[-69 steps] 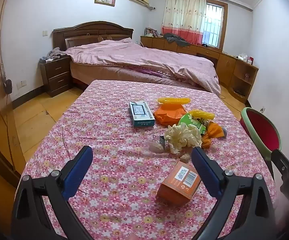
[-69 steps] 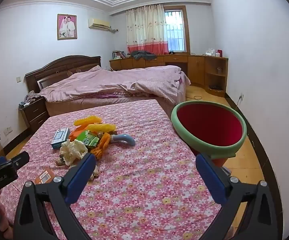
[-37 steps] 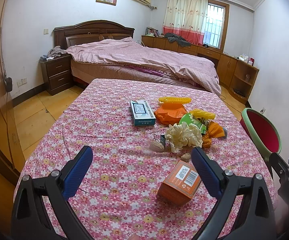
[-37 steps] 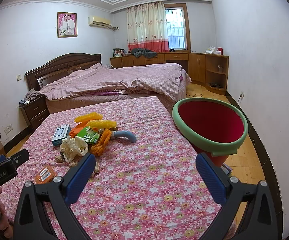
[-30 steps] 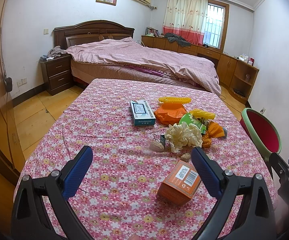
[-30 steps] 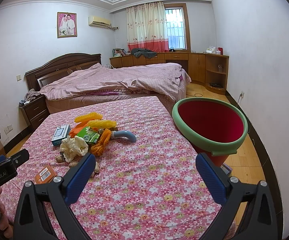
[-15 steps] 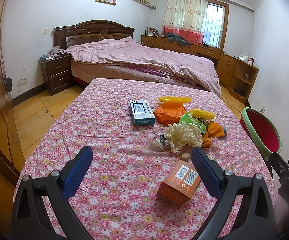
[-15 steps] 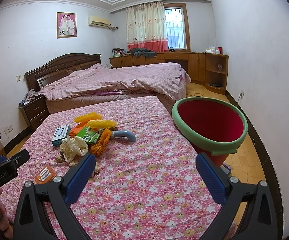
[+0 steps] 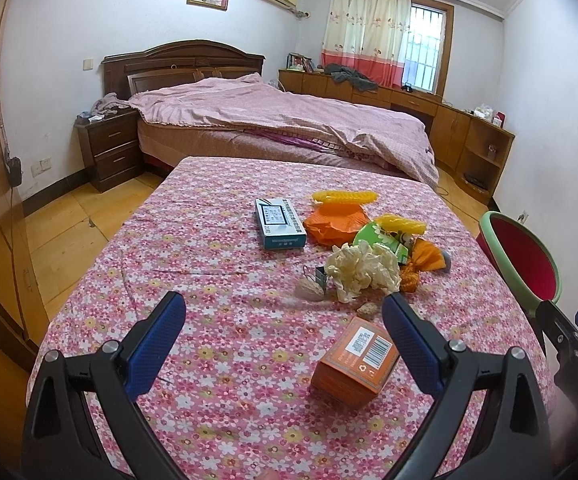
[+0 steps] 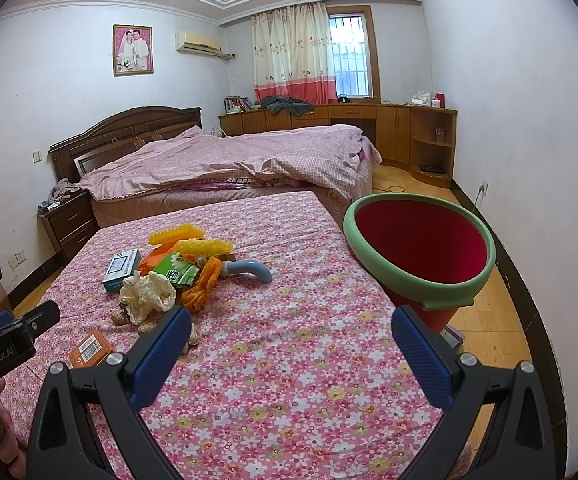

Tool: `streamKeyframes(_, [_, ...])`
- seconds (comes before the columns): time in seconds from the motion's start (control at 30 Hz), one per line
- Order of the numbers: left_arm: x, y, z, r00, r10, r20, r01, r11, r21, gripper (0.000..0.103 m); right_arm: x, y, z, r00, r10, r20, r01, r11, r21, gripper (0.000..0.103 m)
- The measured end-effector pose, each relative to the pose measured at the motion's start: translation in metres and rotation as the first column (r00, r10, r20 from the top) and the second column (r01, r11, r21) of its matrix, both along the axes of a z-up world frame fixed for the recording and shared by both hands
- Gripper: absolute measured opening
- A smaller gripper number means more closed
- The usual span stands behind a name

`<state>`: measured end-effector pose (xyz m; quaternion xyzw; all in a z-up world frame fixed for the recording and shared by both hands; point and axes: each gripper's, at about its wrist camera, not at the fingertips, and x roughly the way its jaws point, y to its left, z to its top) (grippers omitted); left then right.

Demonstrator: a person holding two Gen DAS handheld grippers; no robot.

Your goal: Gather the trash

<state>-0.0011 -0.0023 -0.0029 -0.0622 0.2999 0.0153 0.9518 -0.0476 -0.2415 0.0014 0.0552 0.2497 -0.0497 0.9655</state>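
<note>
Both views bright, evenly lit by daylight from the barred window point(image 9: 423, 56) upper right of centre, slightly blown out. Shadows soft, faint. Strong fisheye bend with black vignette at all 4 corners. Centre sharp; lower edges and near gripper bodies slightly soft.

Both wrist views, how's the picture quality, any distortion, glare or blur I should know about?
Left wrist view: strong fisheye bending of the walls, dark corner vignette, window washed out, orange box sharp. Right wrist view: same curved edges and vignette, even soft daylight, red bin and floral tablecloth crisp, no motion blur.
</note>
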Motion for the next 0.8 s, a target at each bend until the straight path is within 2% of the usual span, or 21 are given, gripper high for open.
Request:
streamKeyframes(0.3, [0.001,-0.01,-0.003,0.998,-0.062,-0.024,0.062,0.998,0.008,0.098,0.0,-0.001,0.0,1.0,0.0,-0.001,0.0,1.0,0.002,0.102])
streamKeyframes(0.73, [0.013,-0.024,-0.028,0.975,-0.167,-0.147,0.167,0.986,-0.013,0.098,0.001,-0.003,-0.006,1.0,-0.009,-0.013,0.009,1.0,0.015,0.102])
streamKeyframes(0.8, [0.015,-0.025,-0.031,0.972,-0.176,-0.158,0.175,0.984,-0.022,0.088,0.001,-0.004,-0.007,1.0,-0.01,-0.018,0.01,1.0,0.02,0.102])
